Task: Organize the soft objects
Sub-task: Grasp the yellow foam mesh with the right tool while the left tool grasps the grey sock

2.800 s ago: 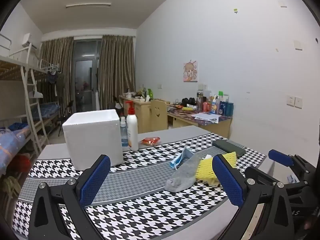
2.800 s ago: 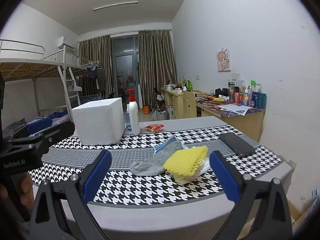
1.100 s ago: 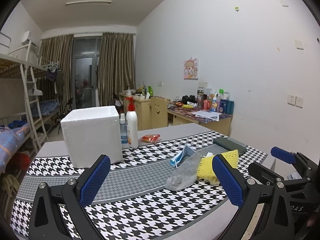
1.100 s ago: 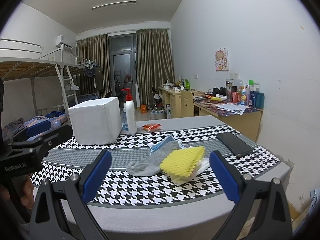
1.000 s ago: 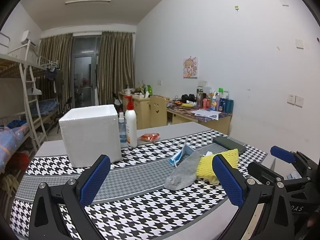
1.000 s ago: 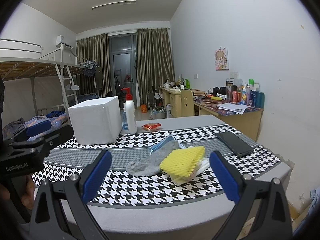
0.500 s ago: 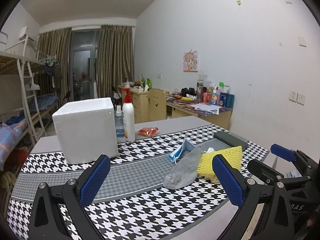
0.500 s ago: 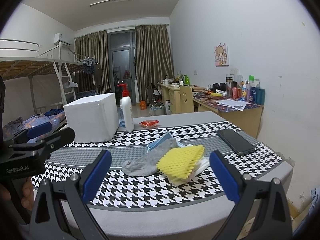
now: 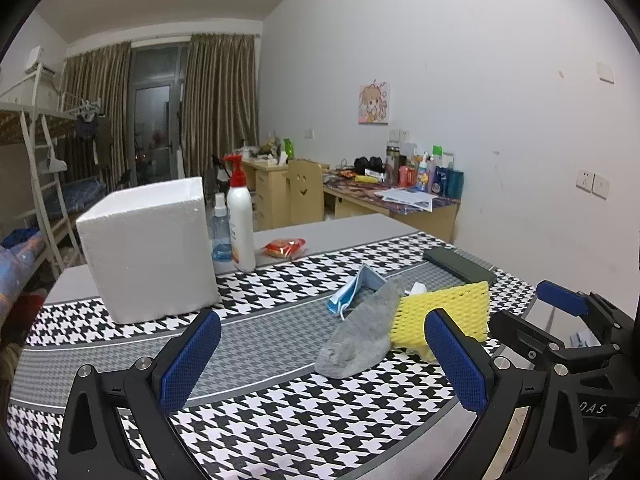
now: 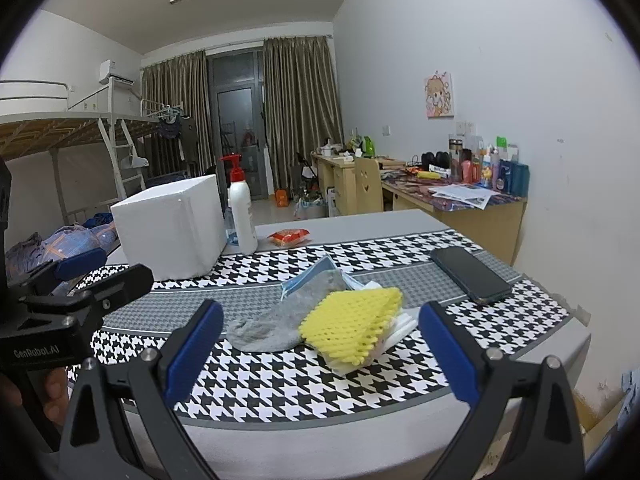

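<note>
Nothing looks sorted yet: grey fabric sock (image 10: pixel 280 322), yellow foam mesh sleeve (image 10: pixel 352 326) and blue face mask (image 9: pixel 352 294) lie heaped on the worktop (image 10: pixel 280 384); both hand-held grippers, left (image 9: pixel 320 360) and right (image 10: pixel 320 350), gape empty.

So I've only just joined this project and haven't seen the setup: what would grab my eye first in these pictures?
Probably the bright yellow foam net, lying mid-table on the houndstooth cloth, overlapping a grey sock and a blue face mask. Next, the big white foam box at the far left, with a red-topped pump bottle beside it. Both grippers, left and right, hover open, holding nothing.
</note>
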Available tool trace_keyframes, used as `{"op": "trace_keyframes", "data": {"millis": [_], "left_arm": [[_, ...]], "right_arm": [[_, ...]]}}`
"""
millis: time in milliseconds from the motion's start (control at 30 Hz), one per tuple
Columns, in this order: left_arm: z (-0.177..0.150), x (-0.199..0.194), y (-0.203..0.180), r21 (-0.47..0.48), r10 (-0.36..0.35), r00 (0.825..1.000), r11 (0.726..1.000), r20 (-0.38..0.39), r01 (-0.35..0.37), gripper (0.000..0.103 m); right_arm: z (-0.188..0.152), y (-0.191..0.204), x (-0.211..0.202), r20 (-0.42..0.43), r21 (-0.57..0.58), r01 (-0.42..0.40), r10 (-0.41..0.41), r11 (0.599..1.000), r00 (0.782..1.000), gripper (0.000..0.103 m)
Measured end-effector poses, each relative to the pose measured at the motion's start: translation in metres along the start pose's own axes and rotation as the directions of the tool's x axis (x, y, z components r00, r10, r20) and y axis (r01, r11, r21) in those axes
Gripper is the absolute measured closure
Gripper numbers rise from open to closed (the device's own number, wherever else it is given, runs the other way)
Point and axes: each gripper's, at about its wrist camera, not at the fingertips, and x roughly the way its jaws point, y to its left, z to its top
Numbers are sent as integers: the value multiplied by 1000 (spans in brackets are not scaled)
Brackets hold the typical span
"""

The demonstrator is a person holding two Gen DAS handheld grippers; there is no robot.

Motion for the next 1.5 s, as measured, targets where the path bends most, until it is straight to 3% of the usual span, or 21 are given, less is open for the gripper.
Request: {"op": "trace_keyframes", "data": {"millis": [1100, 1367, 1500], "left_arm": [[-9, 82, -2, -5, 9, 980, 1000, -197, -10, 1], [-12, 96, -8, 9, 14, 975, 1000, -222, -12, 1], [-13, 102, -13, 22, 18, 973, 1000, -231, -14, 1]], "right_arm": [[-9, -37, 62, -148, 78, -8, 20, 997, 989, 3], [-18, -46, 80, -223, 121, -29, 56, 992, 973, 22], [-22, -50, 83, -232, 128, -39, 69, 991, 970, 23]]}}
